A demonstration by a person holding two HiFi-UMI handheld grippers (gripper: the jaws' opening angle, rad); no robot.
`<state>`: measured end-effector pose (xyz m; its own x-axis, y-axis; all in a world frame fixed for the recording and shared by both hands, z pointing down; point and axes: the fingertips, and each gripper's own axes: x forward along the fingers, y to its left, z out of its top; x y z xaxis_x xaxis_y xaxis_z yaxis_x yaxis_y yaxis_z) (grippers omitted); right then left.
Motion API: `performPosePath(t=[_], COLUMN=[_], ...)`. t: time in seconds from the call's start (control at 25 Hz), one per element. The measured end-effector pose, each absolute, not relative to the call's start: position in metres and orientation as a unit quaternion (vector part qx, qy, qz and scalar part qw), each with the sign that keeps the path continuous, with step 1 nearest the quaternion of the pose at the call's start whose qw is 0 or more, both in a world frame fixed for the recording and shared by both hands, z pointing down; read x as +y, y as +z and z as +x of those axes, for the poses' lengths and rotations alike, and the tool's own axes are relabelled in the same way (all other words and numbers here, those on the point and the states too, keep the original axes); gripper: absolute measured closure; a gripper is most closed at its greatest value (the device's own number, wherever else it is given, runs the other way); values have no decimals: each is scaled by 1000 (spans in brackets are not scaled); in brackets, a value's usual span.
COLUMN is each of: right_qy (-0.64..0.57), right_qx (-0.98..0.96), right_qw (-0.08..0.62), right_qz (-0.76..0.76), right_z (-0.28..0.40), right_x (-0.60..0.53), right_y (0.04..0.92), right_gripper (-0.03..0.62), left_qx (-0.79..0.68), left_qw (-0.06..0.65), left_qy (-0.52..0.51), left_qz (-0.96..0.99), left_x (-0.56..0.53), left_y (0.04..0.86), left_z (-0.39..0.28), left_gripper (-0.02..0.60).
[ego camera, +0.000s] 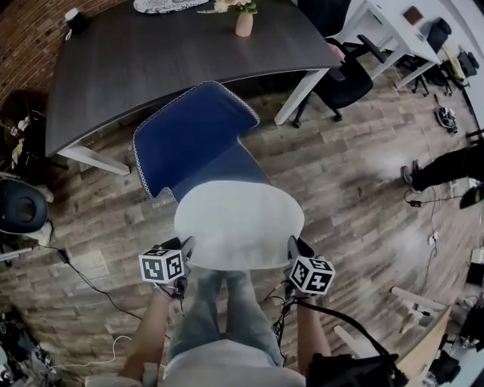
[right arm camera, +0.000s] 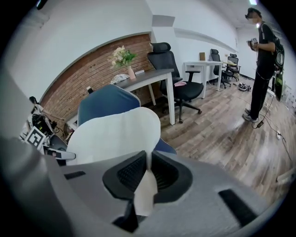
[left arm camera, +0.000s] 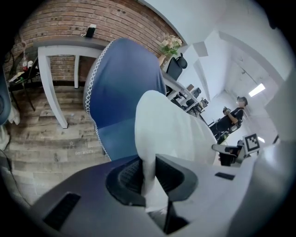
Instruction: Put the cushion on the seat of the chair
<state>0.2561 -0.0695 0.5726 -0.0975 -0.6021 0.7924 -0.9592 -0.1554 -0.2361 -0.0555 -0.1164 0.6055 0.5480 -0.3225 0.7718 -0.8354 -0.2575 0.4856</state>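
Observation:
A flat white cushion (ego camera: 239, 224) hangs level over the seat of a blue chair (ego camera: 198, 136), hiding most of the seat. My left gripper (ego camera: 186, 257) is shut on the cushion's near left edge, my right gripper (ego camera: 293, 253) on its near right edge. In the left gripper view the white cushion (left arm camera: 169, 129) runs out from between the black pads, with the blue chair back (left arm camera: 122, 83) behind it. The right gripper view shows the cushion (right arm camera: 115, 134) pinched the same way, the chair back (right arm camera: 104, 107) rising past its far edge.
A dark desk (ego camera: 181, 53) with white legs stands just behind the chair, a vase of flowers (ego camera: 243, 19) on it. A black office chair (ego camera: 344, 72) sits at the desk's right end. Another person (right arm camera: 262, 55) stands off to the right. Cables (ego camera: 83, 276) lie on the wood floor at left.

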Motion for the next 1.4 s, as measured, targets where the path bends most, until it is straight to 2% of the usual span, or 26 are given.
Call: performPosePath(t=[0.32, 0.68, 1.4], right_qy=[437, 442, 408], right_qx=[-604, -611, -665], right_qw=[237, 255, 334], right_qz=[623, 605, 529], right_z=[267, 268, 268], right_x=[-60, -65, -161], right_y=[630, 653, 714], right_gripper=[554, 554, 554], left_qx=[-379, -392, -465], left_qw=[485, 502, 565], left_qy=[295, 291, 224], left_qz=[731, 714, 644], left_x=[-104, -96, -111], left_y=[666, 686, 750], left_z=[-38, -41, -38], left_gripper=[531, 531, 531])
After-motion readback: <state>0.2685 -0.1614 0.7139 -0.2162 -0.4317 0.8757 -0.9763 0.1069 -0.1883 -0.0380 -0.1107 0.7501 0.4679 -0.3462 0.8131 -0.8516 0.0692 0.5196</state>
